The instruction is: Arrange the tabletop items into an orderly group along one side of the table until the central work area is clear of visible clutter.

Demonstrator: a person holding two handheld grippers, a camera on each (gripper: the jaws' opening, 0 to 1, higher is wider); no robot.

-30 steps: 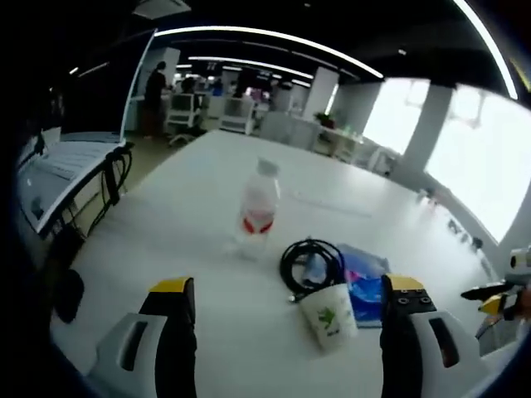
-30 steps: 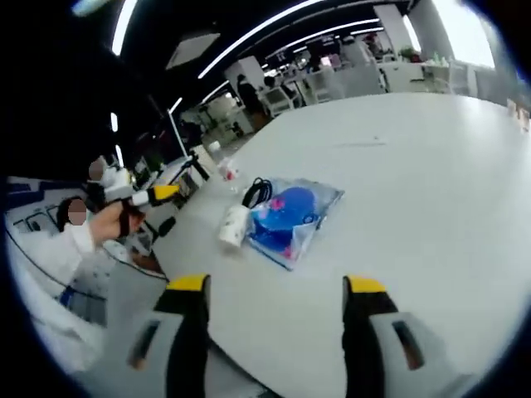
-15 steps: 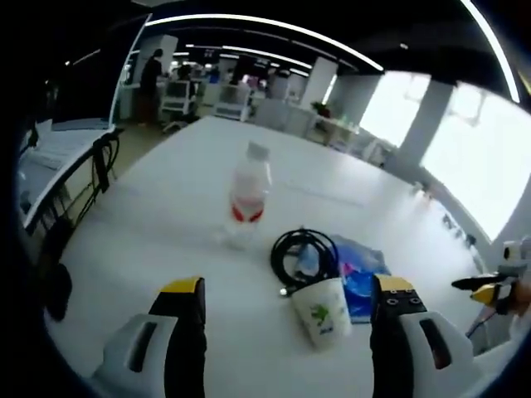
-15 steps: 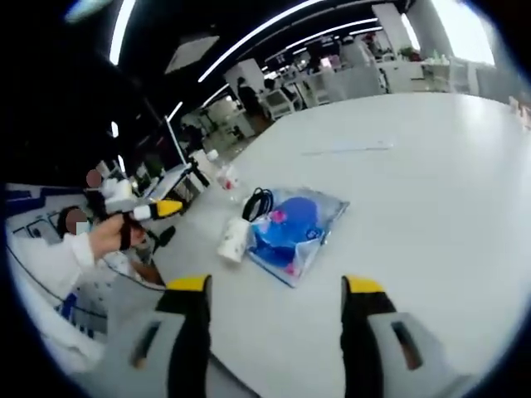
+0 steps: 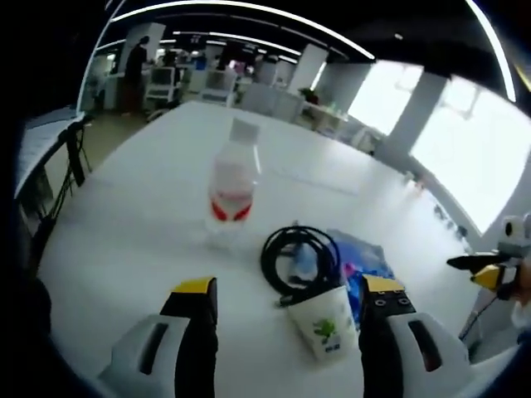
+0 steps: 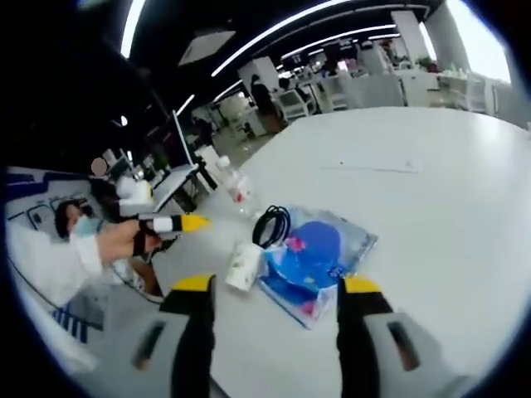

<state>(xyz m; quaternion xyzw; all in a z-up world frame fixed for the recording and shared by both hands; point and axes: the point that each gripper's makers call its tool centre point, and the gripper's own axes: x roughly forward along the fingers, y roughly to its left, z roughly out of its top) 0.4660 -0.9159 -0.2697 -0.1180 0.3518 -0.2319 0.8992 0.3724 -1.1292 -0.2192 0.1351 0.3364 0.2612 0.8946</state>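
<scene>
On the white table [image 5: 124, 224] stand a clear water bottle [image 5: 232, 186] with a red label, a black coiled cable [image 5: 299, 257], a white paper cup [image 5: 325, 325] lying on its side with a green print, and a blue item in a clear plastic bag [image 5: 361, 265]. My left gripper [image 5: 289, 286] is open, its jaws standing either side of the cup and cable, short of them. My right gripper [image 6: 275, 284] is open and empty, facing the bag [image 6: 319, 257], cup [image 6: 243, 265], cable [image 6: 272, 225] and bottle [image 6: 236, 186] from the other side.
A hand in a white sleeve holds the left gripper [image 6: 178, 224] off the table's edge. The right gripper [image 5: 489, 274] shows at the right past the table edge. Desks, chairs and a person stand far behind. Wide bare tabletop [image 6: 448, 191] lies beyond the items.
Both views have drawn closer to the cluster, so the bottle, cable, cup and bag look larger. The items themselves have not moved. Both grippers stay open.
</scene>
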